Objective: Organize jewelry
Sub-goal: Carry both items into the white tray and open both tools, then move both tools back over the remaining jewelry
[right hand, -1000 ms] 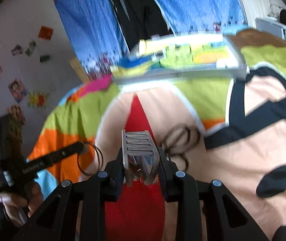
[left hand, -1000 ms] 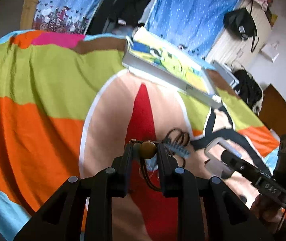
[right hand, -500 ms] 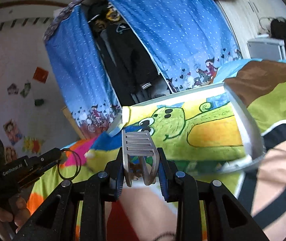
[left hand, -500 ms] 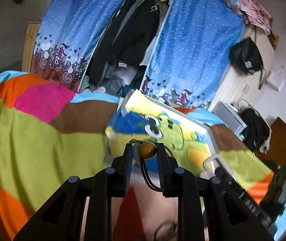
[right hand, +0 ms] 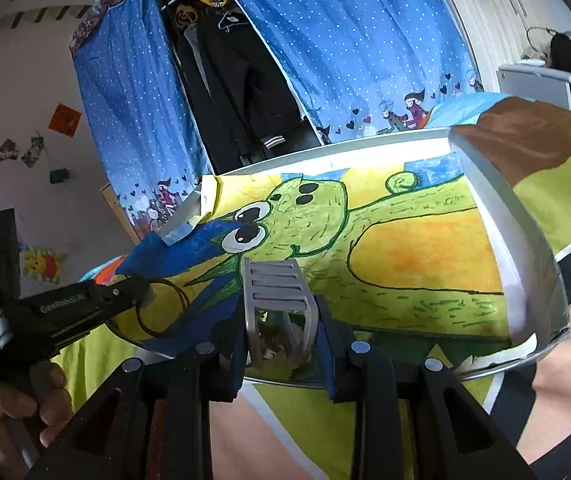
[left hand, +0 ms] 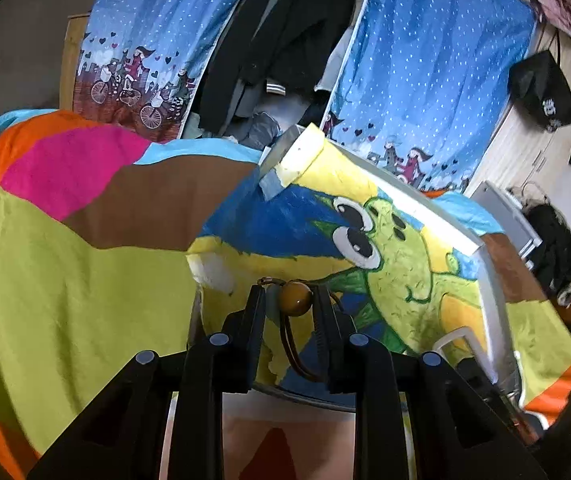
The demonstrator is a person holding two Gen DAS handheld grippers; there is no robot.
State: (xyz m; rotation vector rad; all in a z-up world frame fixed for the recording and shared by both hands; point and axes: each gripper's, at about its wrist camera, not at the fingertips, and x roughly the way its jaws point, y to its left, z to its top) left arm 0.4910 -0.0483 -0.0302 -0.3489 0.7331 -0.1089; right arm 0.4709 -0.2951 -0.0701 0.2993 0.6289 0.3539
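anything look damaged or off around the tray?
Yes: the painted dinosaur liner in the tray is torn at its near-left corner, showing white under the paint. Its far-left corner is lifted, showing a grey underside.

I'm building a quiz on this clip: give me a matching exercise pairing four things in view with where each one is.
Things:
1. bead hair tie
2. grey claw clip
3. dinosaur tray
4. black bag

Places:
A. lying on the colourful bedspread
B. hanging on the pale cupboard
C. between the fingers of the right tool
D. between the fingers of the left tool

Pairs: 1-D, 2-C, 3-A, 4-B
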